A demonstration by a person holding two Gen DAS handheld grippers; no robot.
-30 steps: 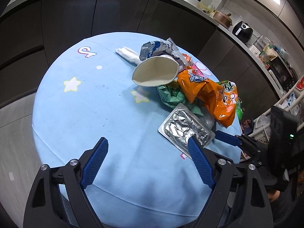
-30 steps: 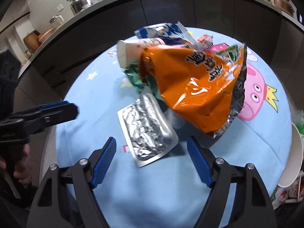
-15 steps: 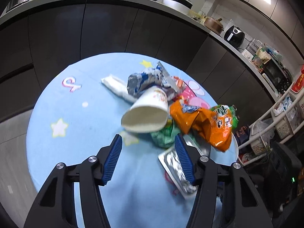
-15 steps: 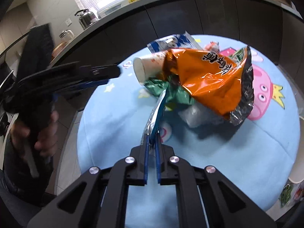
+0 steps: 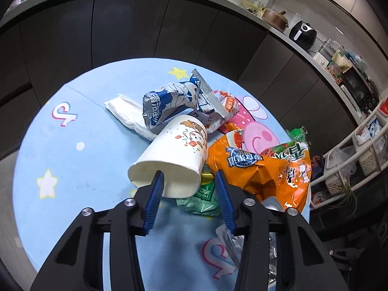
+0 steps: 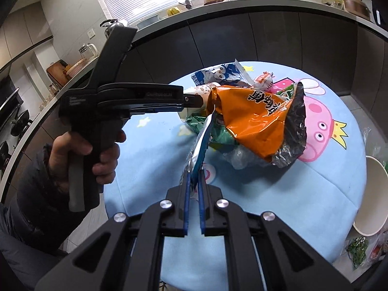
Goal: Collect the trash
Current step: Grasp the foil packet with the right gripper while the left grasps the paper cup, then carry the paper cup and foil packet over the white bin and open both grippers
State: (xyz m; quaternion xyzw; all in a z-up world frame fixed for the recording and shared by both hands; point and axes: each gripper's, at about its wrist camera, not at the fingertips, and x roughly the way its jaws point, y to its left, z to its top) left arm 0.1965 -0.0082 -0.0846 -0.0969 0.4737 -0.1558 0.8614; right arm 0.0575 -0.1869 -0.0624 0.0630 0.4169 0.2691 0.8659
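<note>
Since the earlier frame the foil tray (image 6: 199,145) has left the blue tablecloth (image 5: 84,160) and stands on edge, clamped between the fully closed jaws of the right gripper (image 6: 193,189). Beside it lies the orange snack bag (image 5: 262,167). Left gripper (image 5: 189,181) is closing about the tipped paper cup's (image 5: 174,157) rim, one finger inside its mouth, not yet pressing.
</note>
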